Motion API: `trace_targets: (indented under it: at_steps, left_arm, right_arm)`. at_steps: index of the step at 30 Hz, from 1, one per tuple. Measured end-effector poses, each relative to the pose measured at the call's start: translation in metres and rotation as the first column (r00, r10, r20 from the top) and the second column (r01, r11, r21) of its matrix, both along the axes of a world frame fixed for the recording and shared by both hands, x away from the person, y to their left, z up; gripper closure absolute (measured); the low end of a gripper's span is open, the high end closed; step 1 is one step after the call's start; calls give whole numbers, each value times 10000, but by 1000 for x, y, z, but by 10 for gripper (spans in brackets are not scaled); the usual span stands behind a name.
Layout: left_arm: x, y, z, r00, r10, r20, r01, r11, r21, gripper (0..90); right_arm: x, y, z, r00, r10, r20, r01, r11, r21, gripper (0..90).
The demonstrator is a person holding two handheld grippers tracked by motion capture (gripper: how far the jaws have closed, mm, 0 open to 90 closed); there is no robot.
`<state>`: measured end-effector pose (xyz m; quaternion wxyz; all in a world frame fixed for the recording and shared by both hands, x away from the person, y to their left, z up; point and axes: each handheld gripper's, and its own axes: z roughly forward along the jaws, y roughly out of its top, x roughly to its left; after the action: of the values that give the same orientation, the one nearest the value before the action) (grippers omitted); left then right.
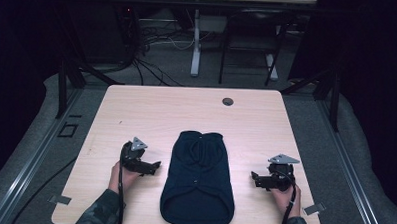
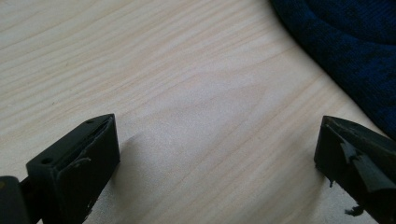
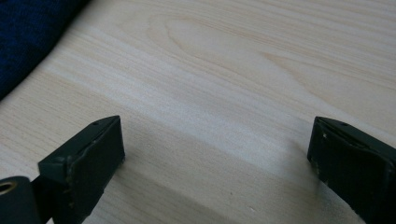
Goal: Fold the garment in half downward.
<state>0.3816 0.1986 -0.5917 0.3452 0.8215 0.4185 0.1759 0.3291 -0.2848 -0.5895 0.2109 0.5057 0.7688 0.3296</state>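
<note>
A pale wood-grain worktop [image 1: 136, 110] with rounded corners and one round cable hole [image 1: 228, 101] near its far edge is set in a dim room, where grey carpet, tangled cables on the floor and the legs of a second desk [image 1: 196, 42] can be made out beyond it. One dark blue knitted garment [image 1: 198, 178] is laid flat at the near middle of the worktop. Two grippers are counted, the left gripper [image 1: 156, 165] just beside the garment's left edge and the right gripper [image 1: 254, 176] near its right edge, each held with jaws spread wide over bare wood and nothing between them.
</note>
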Motion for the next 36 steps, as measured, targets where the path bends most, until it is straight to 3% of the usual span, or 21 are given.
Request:
trace_targets:
  at_steps: [16,24,29,31,36]
  left_arm:
    - [0,0,0,10000,9,-8,-9,10000,11,1]
    - [0,-3,2,9999,-123,-59,123,9999,14,9]
    - [-3,-9,8,9992,-396,114,395,9992,77,9]
    - [0,-8,15,9993,-383,50,385,9983,-439,5]
    - [7,-8,19,9992,-407,-63,402,9974,-597,4]
  right_arm:
    - [0,1,0,10000,-15,0,15,10000,-3,33]
    - [0,2,1,9999,75,103,-73,9996,-266,31]
    - [3,7,5,9992,320,-250,-328,9989,-337,38]
    - [4,10,8,9985,461,-282,-472,9982,-375,36]
    - [9,20,17,9971,732,-191,-733,9973,-46,41]
